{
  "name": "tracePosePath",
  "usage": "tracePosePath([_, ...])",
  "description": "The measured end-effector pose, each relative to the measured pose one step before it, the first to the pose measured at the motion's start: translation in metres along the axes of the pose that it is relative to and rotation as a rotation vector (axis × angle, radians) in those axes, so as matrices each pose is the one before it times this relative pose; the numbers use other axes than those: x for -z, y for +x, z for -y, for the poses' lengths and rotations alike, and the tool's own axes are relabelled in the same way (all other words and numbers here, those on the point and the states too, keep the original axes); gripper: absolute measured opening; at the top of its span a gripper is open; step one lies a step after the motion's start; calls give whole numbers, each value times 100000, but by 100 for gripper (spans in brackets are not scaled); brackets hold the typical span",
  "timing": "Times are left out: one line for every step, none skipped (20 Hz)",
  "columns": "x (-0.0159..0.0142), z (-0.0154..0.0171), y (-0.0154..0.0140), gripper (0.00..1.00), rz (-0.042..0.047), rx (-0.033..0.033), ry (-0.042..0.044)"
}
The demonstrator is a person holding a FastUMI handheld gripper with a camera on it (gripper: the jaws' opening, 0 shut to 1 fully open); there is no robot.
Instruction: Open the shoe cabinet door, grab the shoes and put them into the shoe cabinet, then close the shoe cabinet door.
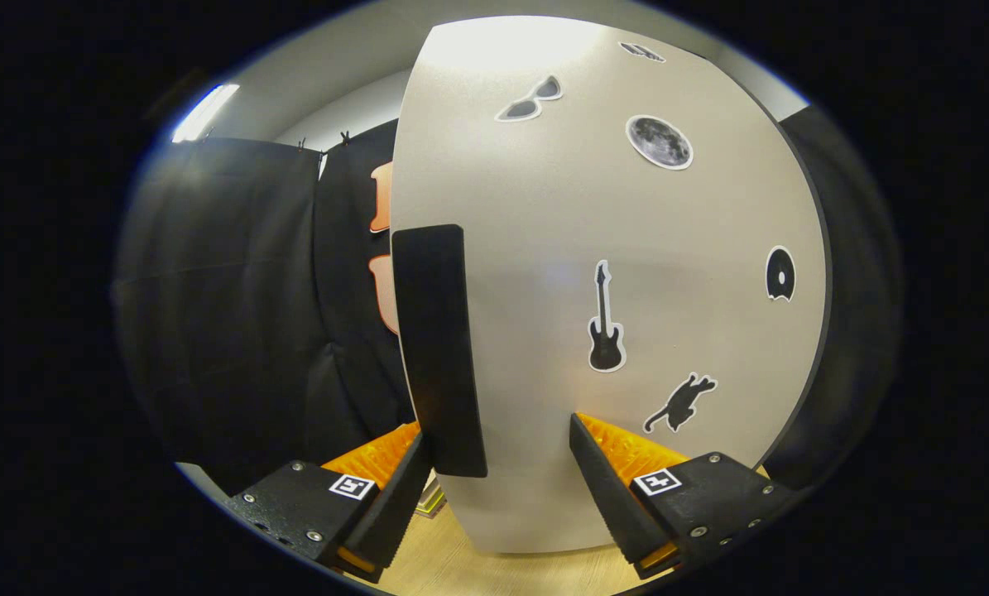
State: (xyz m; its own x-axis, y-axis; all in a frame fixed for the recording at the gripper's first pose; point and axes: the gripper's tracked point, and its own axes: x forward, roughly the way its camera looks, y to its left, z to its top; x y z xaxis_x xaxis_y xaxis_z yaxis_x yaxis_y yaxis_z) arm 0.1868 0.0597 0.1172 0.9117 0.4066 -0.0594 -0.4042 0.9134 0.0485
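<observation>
Two fingers (494, 476) stand wide around the black handle (440, 348) of the stickered cabinet door (626, 248), above a wooden floor (461, 563).

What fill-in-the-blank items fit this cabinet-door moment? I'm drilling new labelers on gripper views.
1. The gripper has its fingers ____ , one on each side of the door's edge.
2. The black handle runs along the edge of the cabinet ____.
3. Left of the cat sticker sits a ____ sticker.
4. The floor below is made of ____.

Missing: open; door; guitar; wood

The tool (498, 463) points forward, its fingers spread apart.
</observation>
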Motion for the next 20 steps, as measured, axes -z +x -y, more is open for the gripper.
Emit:
tracePosePath([85,-64,149,98,192,823,340])
tracePosePath([-42,0,164,98,453,961,512])
tracePosePath([26,68,186,98,195,971,42])
tracePosePath([-28,25,212,98,378,885,87])
tracePosePath([60,103,228,98,350,709,-175])
tracePosePath([-18,26,87,98,255,584,126])
tracePosePath([84,-84,2,98,209,453,231])
tracePosePath([116,-4,23,98,-169,457,145])
tracePosePath([-111,9,-197,98,553,359,177])
tracePosePath([189,27,178,98,-686,26,-73])
tracePosePath([-67,-54,163,98,1186,171,178])
tracePosePath([90,-2,167,98,35,36,221])
tracePosePath([-58,28,-122,98,815,354,-105])
tracePosePath([79,27,95,98,-144,484,-442])
tracePosePath([-4,23,50,98,326,328,-615])
tracePosePath([26,69,79,98,9,158,-252])
tracePosePath([-19,-24,-42,98,454,59,-8])
tracePosePath([2,-54,16,98,381,-190,137])
tracePosePath([14,-152,-89,98,-92,-1272,86])
tracePosePath([532,-23,-415,98,-2951,-687,271])
